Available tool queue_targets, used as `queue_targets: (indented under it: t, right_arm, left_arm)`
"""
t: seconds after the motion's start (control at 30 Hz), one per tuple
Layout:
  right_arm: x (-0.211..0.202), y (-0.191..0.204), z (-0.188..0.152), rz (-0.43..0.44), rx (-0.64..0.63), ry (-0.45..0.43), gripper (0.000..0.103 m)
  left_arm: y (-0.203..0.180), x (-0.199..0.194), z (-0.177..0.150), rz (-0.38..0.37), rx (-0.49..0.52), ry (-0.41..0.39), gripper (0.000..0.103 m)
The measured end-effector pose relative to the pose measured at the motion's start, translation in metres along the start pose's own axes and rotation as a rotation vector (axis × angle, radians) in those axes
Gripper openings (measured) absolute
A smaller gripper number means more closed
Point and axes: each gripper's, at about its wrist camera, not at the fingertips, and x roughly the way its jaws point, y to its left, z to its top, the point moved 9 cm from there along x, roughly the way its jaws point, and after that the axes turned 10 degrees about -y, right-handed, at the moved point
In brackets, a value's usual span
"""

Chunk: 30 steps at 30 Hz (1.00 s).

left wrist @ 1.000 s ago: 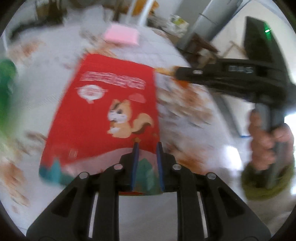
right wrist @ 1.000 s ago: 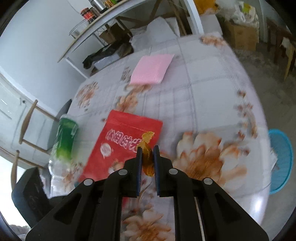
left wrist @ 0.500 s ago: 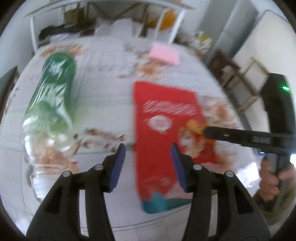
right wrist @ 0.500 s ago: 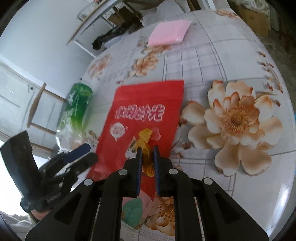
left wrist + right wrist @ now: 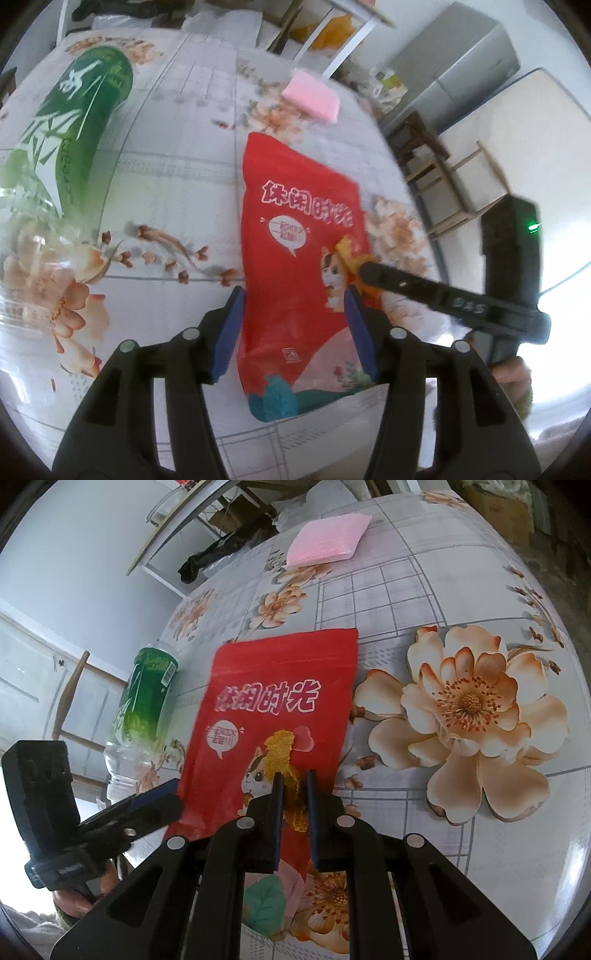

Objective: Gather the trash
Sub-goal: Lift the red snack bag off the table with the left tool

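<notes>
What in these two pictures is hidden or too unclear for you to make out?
- Orange scrap: its lower part sits between the right tool's fingers in the right wrist view, so its shape is unclear.
- Red snack bag: its right edge is covered by that tool in the left wrist view.
- Green bottle: cut off by the left edge there; no cap shows.
- Left tool: open around the bag's near end; contact unclear.

Red snack pouch (image 5: 280, 709) flat on counter (image 5: 461, 598); yellow wrapper scrap (image 5: 282, 753) above it; green-labelled plastic bottle (image 5: 142, 705) lying beside.
</notes>
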Motion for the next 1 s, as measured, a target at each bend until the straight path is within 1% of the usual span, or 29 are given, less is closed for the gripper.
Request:
queue_targets:
  t: [0.03, 0.1, 0.13, 0.17, 0.2, 0.27, 0.3, 0.33, 0.4, 0.47, 0.53, 0.6, 0.73, 0.8, 0.83, 0.87, 0.97, 1.0]
  right_arm:
    - [0.000, -0.001, 0.000, 0.003, 0.006, -0.003, 0.012]
    - [-0.001, -0.002, 0.000, 0.005, 0.011, -0.008, 0.012]
    - [-0.001, -0.003, 0.001, 0.006, 0.014, -0.011, 0.012]
    - [-0.002, -0.003, 0.001, 0.008, 0.017, -0.013, 0.012]
    - [-0.002, -0.004, 0.001, 0.011, 0.021, -0.015, 0.012]
    - [-0.002, -0.006, 0.001, 0.014, 0.028, -0.018, 0.012]
    - [-0.003, -0.007, 0.002, 0.011, 0.030, -0.022, 0.012]
    - [-0.003, -0.007, 0.003, 0.007, 0.032, -0.028, 0.012]
    - [-0.003, -0.010, 0.005, 0.000, 0.036, -0.037, 0.012]
    - [-0.004, -0.012, 0.006, -0.007, 0.038, -0.044, 0.012]
    - [-0.005, -0.014, 0.008, -0.015, 0.038, -0.051, 0.012]
    - [-0.005, -0.016, 0.010, -0.019, 0.040, -0.058, 0.012]
    - [-0.005, -0.017, 0.011, -0.016, 0.044, -0.068, 0.012]
    - [-0.005, -0.016, 0.011, -0.016, 0.040, -0.072, 0.012]
    - [-0.004, -0.016, 0.011, -0.012, 0.040, -0.072, 0.012]
    - [-0.005, -0.016, 0.011, -0.011, 0.041, -0.072, 0.012]
    - [-0.005, -0.016, 0.010, -0.008, 0.046, -0.072, 0.012]
    - [-0.005, -0.016, 0.010, -0.004, 0.051, -0.072, 0.012]
  left_arm:
    - [-0.003, -0.001, 0.002, -0.024, -0.004, -0.015, 0.051]
    - [-0.013, -0.008, 0.008, -0.103, -0.028, -0.047, 0.051]
    - [-0.017, -0.011, 0.011, -0.159, -0.059, -0.057, 0.051]
    - [-0.019, -0.012, 0.013, -0.196, -0.087, -0.057, 0.051]
    - [-0.022, -0.012, 0.014, -0.250, -0.138, -0.047, 0.051]
    - [-0.024, -0.009, 0.015, -0.296, -0.203, -0.028, 0.051]
    - [-0.024, -0.007, 0.015, -0.299, -0.213, -0.022, 0.051]
    - [-0.024, -0.004, 0.015, -0.285, -0.209, -0.017, 0.051]
    - [-0.025, 0.002, 0.012, -0.234, -0.172, -0.006, 0.050]
    - [-0.025, 0.008, 0.010, -0.200, -0.156, 0.011, 0.048]
    - [-0.024, 0.013, 0.006, -0.194, -0.163, 0.030, 0.046]
    - [-0.023, 0.015, 0.004, -0.214, -0.192, 0.043, 0.042]
    - [-0.030, 0.016, 0.004, -0.427, -0.376, 0.067, 0.037]
    - [-0.035, 0.017, 0.002, -0.499, -0.446, 0.098, 0.037]
    - [-0.037, 0.022, -0.002, -0.500, -0.464, 0.132, 0.036]
    - [-0.038, 0.028, -0.007, -0.472, -0.456, 0.155, 0.035]
    - [-0.044, 0.037, -0.016, -0.396, -0.389, 0.175, 0.028]
    - [-0.044, 0.038, -0.017, -0.354, -0.349, 0.176, 0.023]
